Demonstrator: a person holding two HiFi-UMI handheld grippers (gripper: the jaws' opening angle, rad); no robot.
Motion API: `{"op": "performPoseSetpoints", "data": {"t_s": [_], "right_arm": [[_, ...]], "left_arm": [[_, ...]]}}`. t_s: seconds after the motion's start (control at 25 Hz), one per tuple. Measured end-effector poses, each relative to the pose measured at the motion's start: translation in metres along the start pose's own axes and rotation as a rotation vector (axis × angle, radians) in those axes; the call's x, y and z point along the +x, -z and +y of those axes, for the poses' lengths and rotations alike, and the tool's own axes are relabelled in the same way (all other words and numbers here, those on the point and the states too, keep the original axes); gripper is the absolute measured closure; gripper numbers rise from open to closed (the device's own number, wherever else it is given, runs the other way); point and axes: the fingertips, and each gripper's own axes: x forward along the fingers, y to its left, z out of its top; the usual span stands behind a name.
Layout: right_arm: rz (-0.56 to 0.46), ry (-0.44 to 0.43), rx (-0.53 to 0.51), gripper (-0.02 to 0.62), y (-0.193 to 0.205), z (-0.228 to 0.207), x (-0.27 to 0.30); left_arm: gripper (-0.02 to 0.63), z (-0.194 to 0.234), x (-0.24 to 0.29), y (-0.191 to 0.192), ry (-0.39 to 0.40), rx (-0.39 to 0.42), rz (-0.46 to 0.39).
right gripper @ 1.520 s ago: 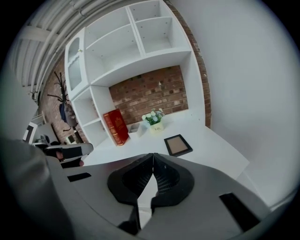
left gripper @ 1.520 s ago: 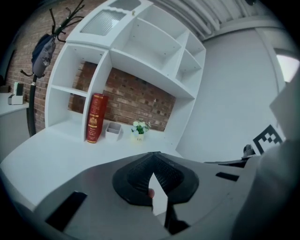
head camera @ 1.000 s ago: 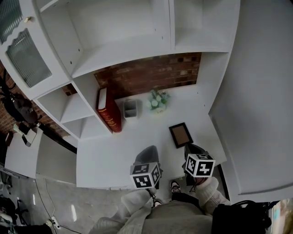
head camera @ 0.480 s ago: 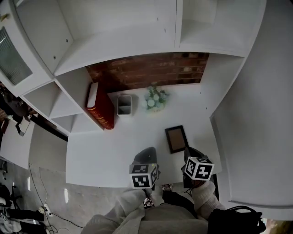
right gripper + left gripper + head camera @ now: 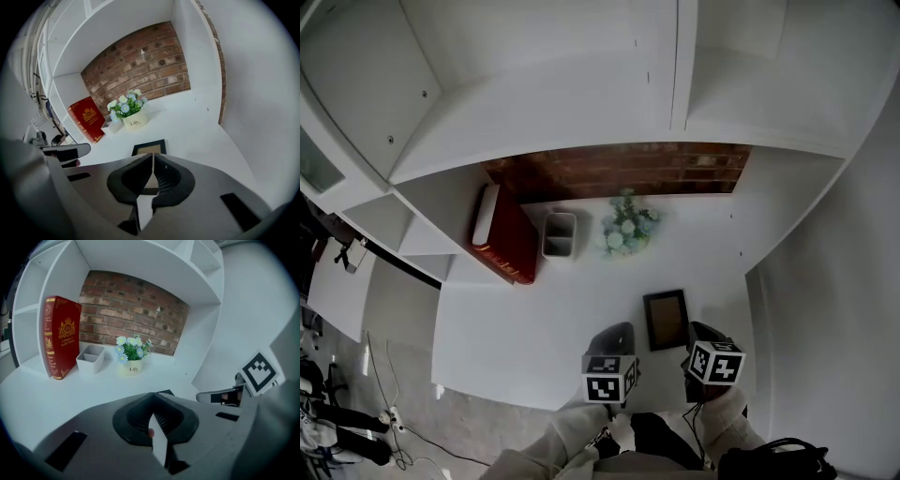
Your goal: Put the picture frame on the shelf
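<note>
A small black picture frame (image 5: pixel 666 319) with a tan middle lies flat on the white desk surface (image 5: pixel 516 328) of the shelf unit. In the right gripper view the frame (image 5: pixel 149 148) sits just past my shut jaws. My right gripper (image 5: pixel 699 328) is at the frame's near right corner, jaws together and holding nothing. My left gripper (image 5: pixel 617 330) hovers just left of the frame, also shut and empty. In the left gripper view only a dark corner of the frame (image 5: pixel 165 392) peeks over the left gripper (image 5: pixel 153 395). The right gripper (image 5: pixel 153 156) points at the frame.
At the back of the alcove, against a brick wall (image 5: pixel 619 169), stand a red book (image 5: pixel 502 234), a white organiser box (image 5: pixel 559 234) and a flower pot (image 5: pixel 628 228). White shelves (image 5: pixel 534 103) rise above, and a white side panel (image 5: pixel 806 281) closes the right.
The head view has shifted forward and down. The frame now sits closer to both grippers, between them. Both grippers stay shut.
</note>
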Motion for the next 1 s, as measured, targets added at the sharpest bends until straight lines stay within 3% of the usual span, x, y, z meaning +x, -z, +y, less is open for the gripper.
{"op": "performPoseSetpoints", "data": {"t_s": [0.56, 0.68, 1.0], "right_arm": [[0.104, -0.060, -0.103, 0.566, -0.002, -0.015, 0.051], [0.122, -0.070, -0.099, 0.508, -0.002, -0.018, 0.059], [0.172, -0.079, -0.119, 0.508, 0.002, -0.021, 0.074]], "left_arm": [[0.597, 0.012, 0.038, 0.009, -0.074, -0.082, -0.015], [0.597, 0.013, 0.042, 0.011, -0.078, -0.089, -0.015], [0.597, 0.018, 0.049, 0.025, -0.093, -0.122, 0.000]]}}
